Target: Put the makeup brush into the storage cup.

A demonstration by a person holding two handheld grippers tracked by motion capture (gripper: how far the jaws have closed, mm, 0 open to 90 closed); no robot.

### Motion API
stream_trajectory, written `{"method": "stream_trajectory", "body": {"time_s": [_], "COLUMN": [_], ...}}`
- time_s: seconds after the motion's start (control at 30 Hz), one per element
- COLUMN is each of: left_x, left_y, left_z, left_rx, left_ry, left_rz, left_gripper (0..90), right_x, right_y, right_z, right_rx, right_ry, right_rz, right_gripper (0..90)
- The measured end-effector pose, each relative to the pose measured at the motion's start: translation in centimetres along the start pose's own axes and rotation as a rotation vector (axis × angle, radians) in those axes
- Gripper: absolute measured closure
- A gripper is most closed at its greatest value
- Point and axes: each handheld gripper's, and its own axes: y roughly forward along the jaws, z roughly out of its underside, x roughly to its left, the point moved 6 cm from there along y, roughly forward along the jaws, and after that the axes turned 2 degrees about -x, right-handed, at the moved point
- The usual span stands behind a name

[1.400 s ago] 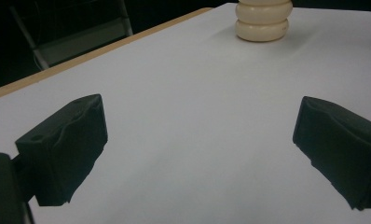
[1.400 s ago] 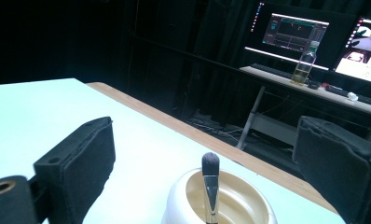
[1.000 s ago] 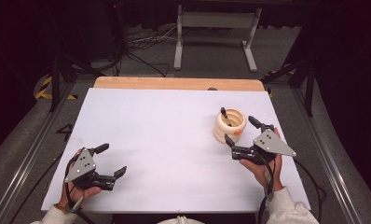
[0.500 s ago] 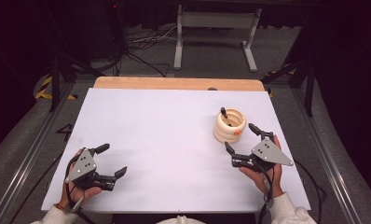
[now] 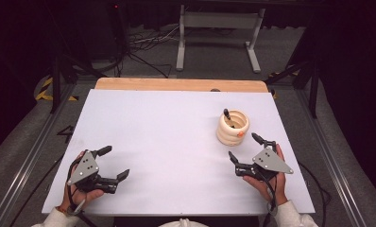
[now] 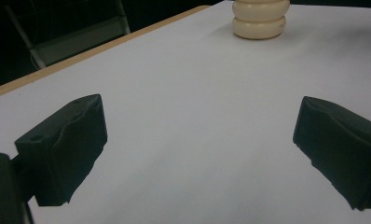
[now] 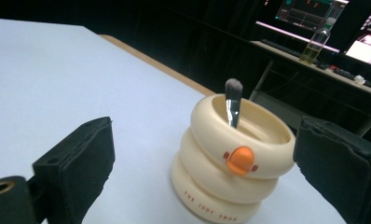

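A cream ringed holder (image 5: 232,127) with an orange spot stands at the right of the white table (image 5: 167,137), with a dark-tipped brush (image 5: 228,117) upright inside it. In the right gripper view the holder (image 7: 233,173) and brush (image 7: 233,105) sit close ahead. My right gripper (image 5: 251,148) rests just in front of the holder, open, holding nothing. Near the front left edge my left gripper (image 5: 114,162) is open over bare table. The left gripper view has the holder (image 6: 261,17) far ahead.
A wooden strip (image 5: 176,84) edges the table's far side. Beyond it stand a metal frame (image 5: 219,33) and cables on the floor. The right gripper view has a desk with a bottle (image 7: 317,43) and screens in the dark background.
My right gripper has drawn back toward the front edge, away from the holder. The left gripper has stayed put.
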Motion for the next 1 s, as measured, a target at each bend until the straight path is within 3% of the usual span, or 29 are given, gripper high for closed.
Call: {"method": "stream_trajectory", "body": {"time_s": [0.57,0.87,1.0], "left_x": [-0.5,-0.5,-0.6], "left_y": [0.3,0.4,0.5], "left_z": [0.2,0.3,0.3], "left_rx": [0.013,0.014,0.016], "left_ry": [0.017,0.02,0.026], "left_rz": [0.022,0.027,0.028], "left_gripper": [3.6,3.6,3.5], "right_x": [0.5,0.7,0.6], "right_y": [-1.0,-2.1,-2.4], "right_z": [2.8,4.8,5.0], "right_rx": [0.087,0.171,0.175], "right_ry": [-0.008,-0.011,-0.013], "right_rz": [-0.04,-0.061,-0.062], "right_gripper": [4.7,4.2,4.2]}}
